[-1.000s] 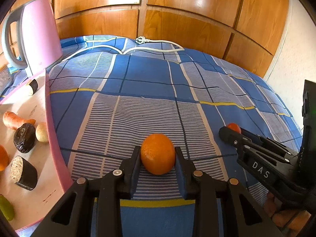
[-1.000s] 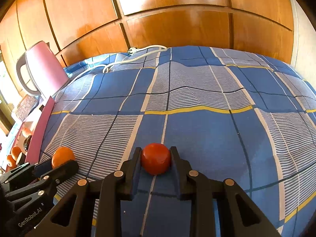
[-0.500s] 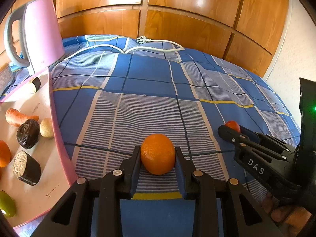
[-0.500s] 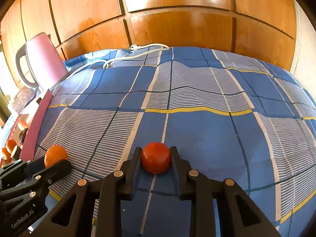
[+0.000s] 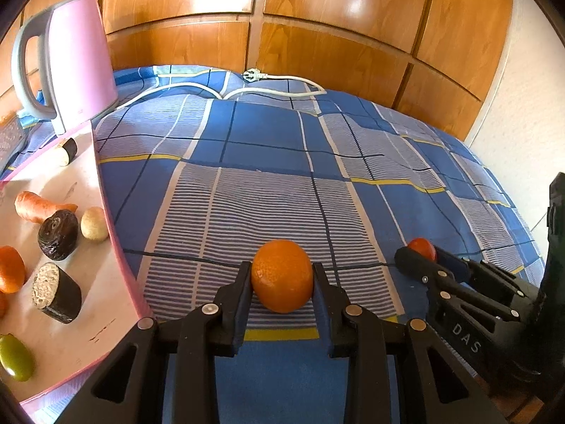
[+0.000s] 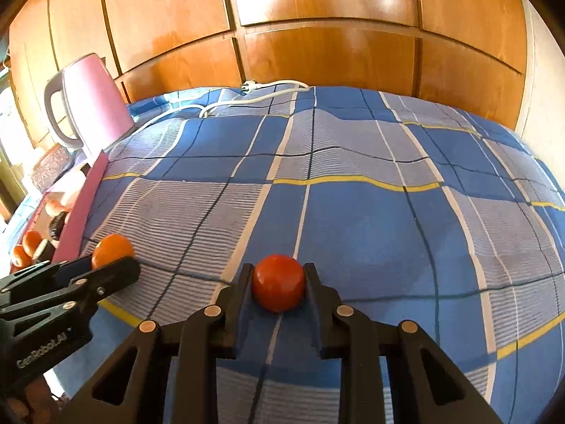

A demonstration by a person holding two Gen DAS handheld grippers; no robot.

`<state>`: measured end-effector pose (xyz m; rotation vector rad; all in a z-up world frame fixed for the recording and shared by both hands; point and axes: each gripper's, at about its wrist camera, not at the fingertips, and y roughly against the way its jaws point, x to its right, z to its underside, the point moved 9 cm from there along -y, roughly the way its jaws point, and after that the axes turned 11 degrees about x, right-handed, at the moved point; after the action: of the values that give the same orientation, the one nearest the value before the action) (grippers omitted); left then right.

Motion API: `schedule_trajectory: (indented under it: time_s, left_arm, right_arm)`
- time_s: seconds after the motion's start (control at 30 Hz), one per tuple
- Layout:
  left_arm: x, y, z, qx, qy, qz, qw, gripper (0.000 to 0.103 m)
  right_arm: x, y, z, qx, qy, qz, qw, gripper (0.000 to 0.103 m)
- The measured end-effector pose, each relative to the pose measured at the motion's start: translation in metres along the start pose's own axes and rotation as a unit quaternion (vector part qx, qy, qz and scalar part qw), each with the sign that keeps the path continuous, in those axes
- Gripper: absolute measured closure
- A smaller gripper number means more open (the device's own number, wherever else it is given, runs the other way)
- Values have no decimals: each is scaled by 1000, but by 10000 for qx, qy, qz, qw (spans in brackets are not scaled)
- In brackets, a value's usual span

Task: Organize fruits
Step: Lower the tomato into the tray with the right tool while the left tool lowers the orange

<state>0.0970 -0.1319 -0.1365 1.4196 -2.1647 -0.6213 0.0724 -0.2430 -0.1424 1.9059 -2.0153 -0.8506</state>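
Blue checked bedspread [image 5: 268, 183] across the whole bed; pale pink-rimmed tray [image 5: 106, 321] at its left edge, carrying cut vegetables. Left gripper [image 5: 282, 277] clamped on round orange citrus fruit [image 5: 282, 275], over the near middle of the bedspread. Right gripper [image 6: 279, 284] clamped on smaller smooth red tomato [image 6: 279, 282], to its right. Likely risks: rolling across soft fabric on release; bruising under tight pads.

Open blue checked bedspread [image 5: 282, 148] ahead to the wooden panels. Along its left edge: pink tray [image 5: 116, 265] and kettle [image 5: 77, 60]. At the far edge: white cord [image 5: 282, 83].
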Motion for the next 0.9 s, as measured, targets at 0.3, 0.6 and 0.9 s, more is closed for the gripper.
schedule_trajectory:
  time_s: [0.3, 0.6, 0.9]
  left_arm:
    - [-1, 22, -18, 292, 101, 118, 9995, 71]
    - [-19, 45, -37, 573, 304, 10, 9979, 71]
    - [-60, 72, -54, 798, 603, -312, 9945, 71]
  right_arm:
    - [-24, 15, -12, 113, 12, -308, 9995, 76]
    - [-55, 22, -23, 179, 142, -663, 9975, 76]
    - [-91, 20, -32, 119, 370, -1087, 9933, 76]
